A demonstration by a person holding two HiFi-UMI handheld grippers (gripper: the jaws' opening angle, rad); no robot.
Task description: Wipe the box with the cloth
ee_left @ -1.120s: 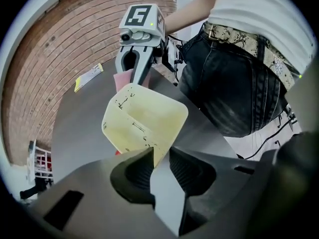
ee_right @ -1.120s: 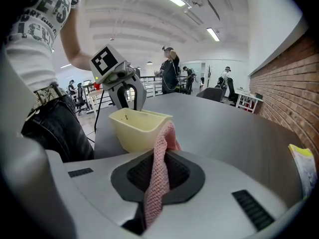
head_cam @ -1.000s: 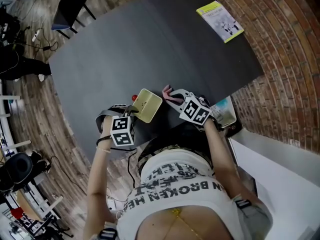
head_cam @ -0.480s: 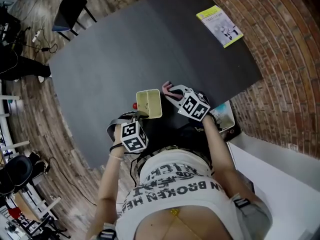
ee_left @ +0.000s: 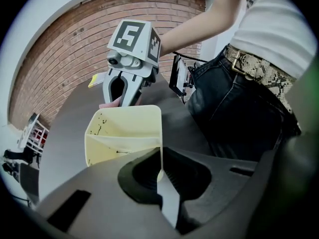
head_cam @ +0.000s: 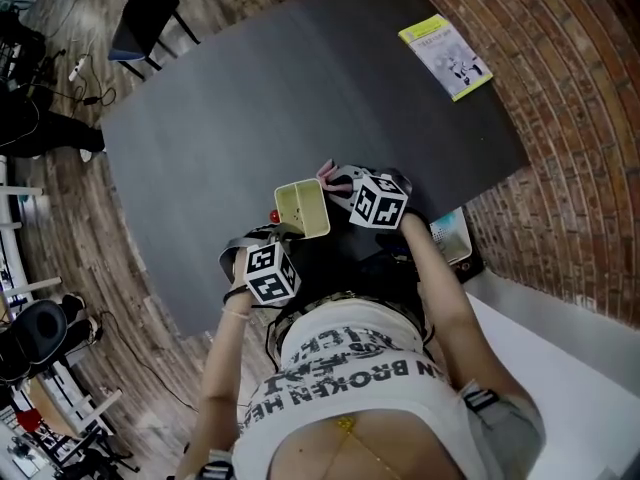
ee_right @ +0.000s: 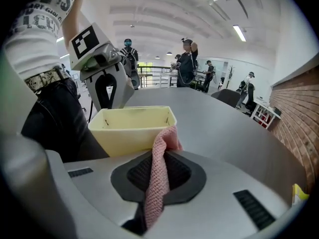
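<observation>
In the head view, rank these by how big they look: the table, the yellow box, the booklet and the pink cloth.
1. table
2. booklet and yellow box: about alike; the box is nearer the camera, so unranked
3. pink cloth, only partly showing

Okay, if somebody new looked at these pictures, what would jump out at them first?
A pale yellow box sits near the front edge of the dark table. Its side wall is between the jaws of the left gripper, which have just been closing on it. The right gripper holds a pink cloth at the box's opposite rim. At the table's far right corner lies a yellow-green booklet.
</observation>
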